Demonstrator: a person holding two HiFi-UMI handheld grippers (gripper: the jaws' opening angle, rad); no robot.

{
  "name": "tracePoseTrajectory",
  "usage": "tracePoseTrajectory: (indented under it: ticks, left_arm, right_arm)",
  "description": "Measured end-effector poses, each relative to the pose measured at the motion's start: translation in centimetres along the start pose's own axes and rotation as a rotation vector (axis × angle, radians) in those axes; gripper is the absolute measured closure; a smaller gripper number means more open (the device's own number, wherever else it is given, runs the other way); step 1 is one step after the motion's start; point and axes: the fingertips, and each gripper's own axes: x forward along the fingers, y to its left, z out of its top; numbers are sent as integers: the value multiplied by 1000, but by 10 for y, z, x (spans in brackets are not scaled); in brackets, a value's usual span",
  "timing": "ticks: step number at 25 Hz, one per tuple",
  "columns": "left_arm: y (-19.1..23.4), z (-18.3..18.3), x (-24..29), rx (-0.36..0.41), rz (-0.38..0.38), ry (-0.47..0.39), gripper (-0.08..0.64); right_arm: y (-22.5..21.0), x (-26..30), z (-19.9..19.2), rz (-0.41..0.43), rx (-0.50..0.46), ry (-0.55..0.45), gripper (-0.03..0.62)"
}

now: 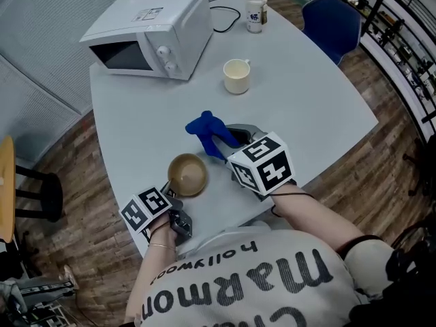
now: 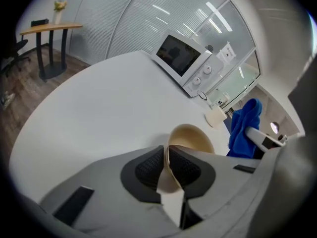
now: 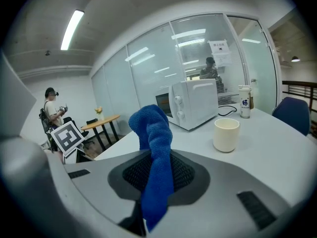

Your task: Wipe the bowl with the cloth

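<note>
Plainly, one tan bowl (image 1: 187,174) sits near the 6 o'clock edge of the white table (image 1: 306,107), its rim pinched at 7 o'clock between the left gripper's (image 2: 167,155) pads. One blue cloth (image 1: 206,129), at the bowl's 1 o'clock, is clamped in the right gripper (image 3: 157,170). Farther off stand one cup (image 1: 236,75) and one bottle (image 1: 255,11) toward 1 o'clock, and one microwave (image 1: 150,33) toward 11.

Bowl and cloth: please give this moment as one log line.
left gripper: shut on rim of bowl | right gripper: shut on cloth | cloth: outside bowl
</note>
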Motion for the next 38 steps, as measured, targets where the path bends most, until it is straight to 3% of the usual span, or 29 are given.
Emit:
tracePoseTrajectory:
  ticks: [3,6,9,10,12,17,20,29,38]
  left_arm:
    - [-7,0,0,-33,-72,3,412]
    - [-4,8,-7,-48,-91,-30,405]
    - [2,27,-22,-70,-107,-117,405]
    - [1,35,-30,-73,-128,-151,419]
    - [-4,50,-47,-66,-187,-206,565]
    - [-16,74,-91,64,-262,-282,565]
    - [-16,79,-114,123,-277,-290,566]
    - [0,69,-161,147,-354,-276,568]
    - [29,52,-196,115,-375,-256,568]
  right_arm:
    - [1,3,-4,-2,5,11,523]
    - [2,5,-1,-7,7,1,523]
    - [7,4,6,-16,-2,-16,523]
    - [9,3,9,-18,-4,-24,523]
    - [16,1,17,-21,-9,-45,523]
    - [32,-16,39,-65,-11,-108,523]
    - [43,-31,47,-99,3,-139,523]
    - [84,-63,36,-195,14,-152,523]
    - [123,-91,21,-246,16,-157,523]
